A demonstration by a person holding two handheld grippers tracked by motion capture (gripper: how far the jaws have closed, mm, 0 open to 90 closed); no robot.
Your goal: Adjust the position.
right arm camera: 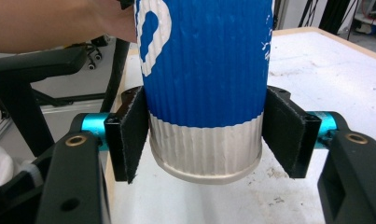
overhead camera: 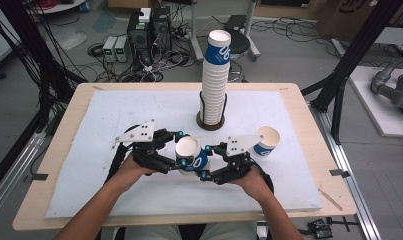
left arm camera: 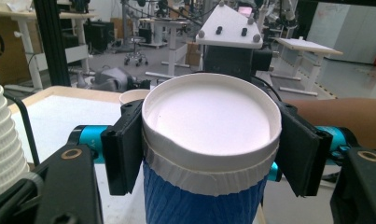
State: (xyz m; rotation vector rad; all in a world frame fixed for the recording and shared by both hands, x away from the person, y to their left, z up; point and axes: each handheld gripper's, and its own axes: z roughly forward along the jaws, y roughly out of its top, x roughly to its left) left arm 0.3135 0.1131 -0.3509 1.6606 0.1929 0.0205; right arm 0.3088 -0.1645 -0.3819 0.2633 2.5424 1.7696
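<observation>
Blue paper cup (overhead camera: pixel 190 154) held off the table, in front of the tall cup stack (overhead camera: pixel 215 80). Left gripper (left arm camera: pixel 209 154) pinches its rim end; right gripper (right arm camera: pixel 206 135) pinches its base end. Risk: opposing pulls or over-squeeze could crumple the thin wall.

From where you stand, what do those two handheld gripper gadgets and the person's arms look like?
Each gripper, left and right, is a black frame with two flat black jaws on bright teal pins, brass-ringed holes and a pale three-cornered plate studded with dark knobs on top. Black cables trail back from them. The forearms are bare, no sleeves or gloves in sight.
</observation>
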